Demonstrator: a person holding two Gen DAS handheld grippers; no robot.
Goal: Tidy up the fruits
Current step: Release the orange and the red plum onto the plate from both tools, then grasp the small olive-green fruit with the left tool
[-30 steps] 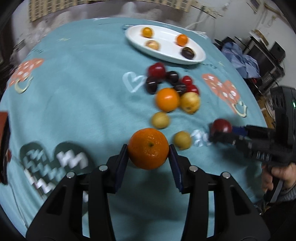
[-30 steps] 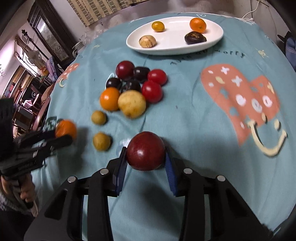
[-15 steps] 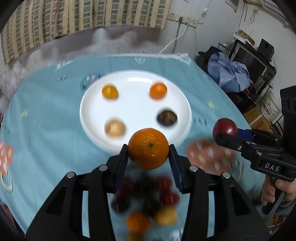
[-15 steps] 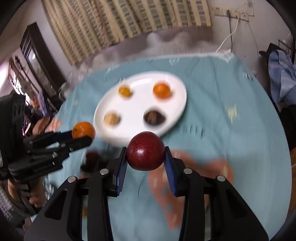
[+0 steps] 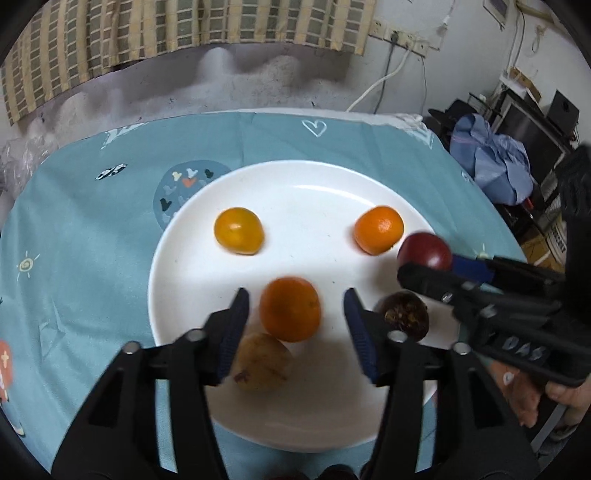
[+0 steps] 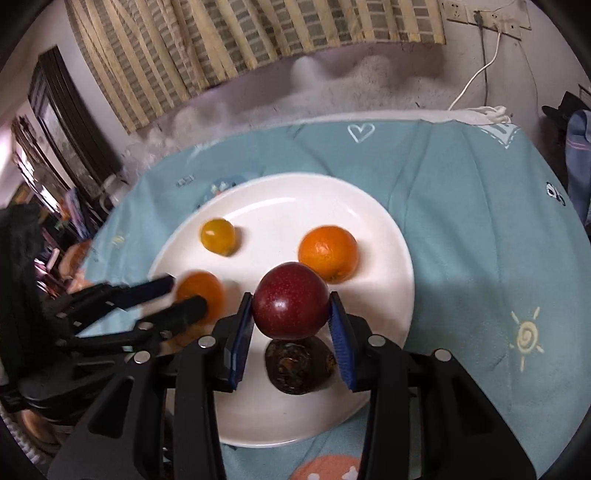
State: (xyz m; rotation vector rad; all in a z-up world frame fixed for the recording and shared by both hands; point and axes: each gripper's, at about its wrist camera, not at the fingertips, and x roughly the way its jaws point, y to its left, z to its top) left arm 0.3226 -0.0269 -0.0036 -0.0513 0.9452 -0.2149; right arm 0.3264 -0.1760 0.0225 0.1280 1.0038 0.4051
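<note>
- The left gripper hangs over the near part of the white plate, its blue-padded fingers spread apart with a clear gap on both sides of the orange between them.
- That orange looks blurred; whether it rests on the plate or is just above it cannot be told.
- The right gripper has its fingers clamped on a dark red plum, one pad pressed to each side, held above the plate's near right part.
- In the left wrist view the same plum shows at the plate's right edge, pinched at the tip of the right gripper.
- Directly below the held plum lies a dark brown, rough-skinned fruit on the plate; in the left view it sits near the plate's right rim.
- A small mandarin rests toward the far right of the plate, and a yellow-orange fruit toward the far left; the two are well apart.
- A tan, speckled fruit lies at the near side of the plate, just beside the released orange and partly behind the left finger.
- The plate stands on a surface covered by a teal cloth printed with hearts and suns, toward its far edge.
- Behind the surface hang striped curtains; a white cable runs down the wall.
- A blue bundle of fabric lies beyond the right edge of the surface.
</note>
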